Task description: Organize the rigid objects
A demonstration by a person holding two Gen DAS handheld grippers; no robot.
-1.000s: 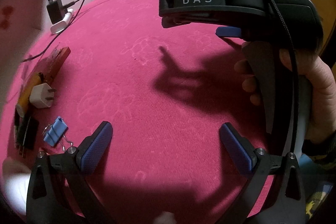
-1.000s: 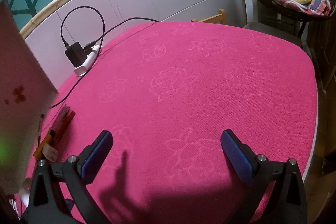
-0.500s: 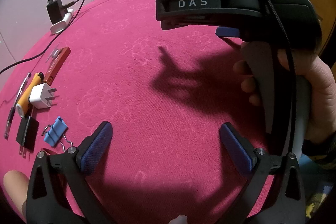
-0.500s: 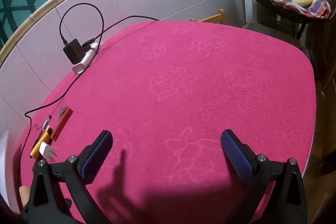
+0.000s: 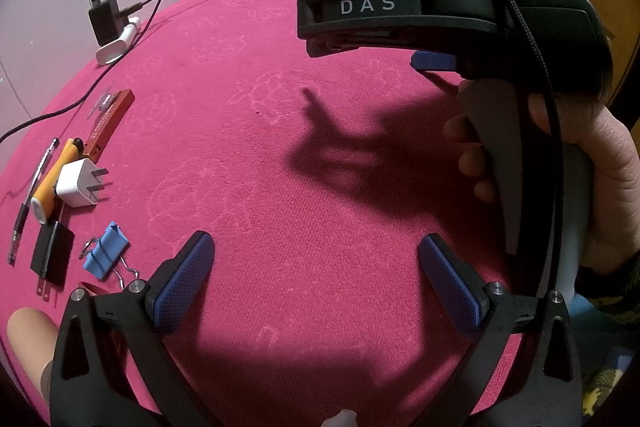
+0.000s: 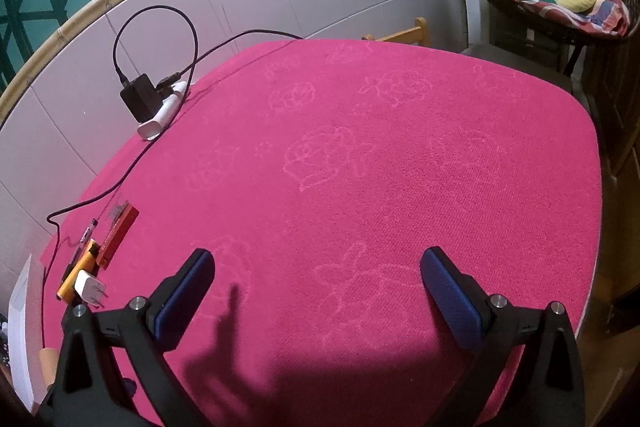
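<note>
We hold the left gripper with jaws spread and empty. Taking the white plug adapter as landmark: a pen and orange tube lie left of it, a red box beyond, a black clip and blue binder clip nearer us. All sit left of our jaws, long axes running away. The right gripper, also spread wide, is farther off.

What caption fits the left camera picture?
Open left gripper hovers over the pink table, blue clip and white plug at left.
</note>
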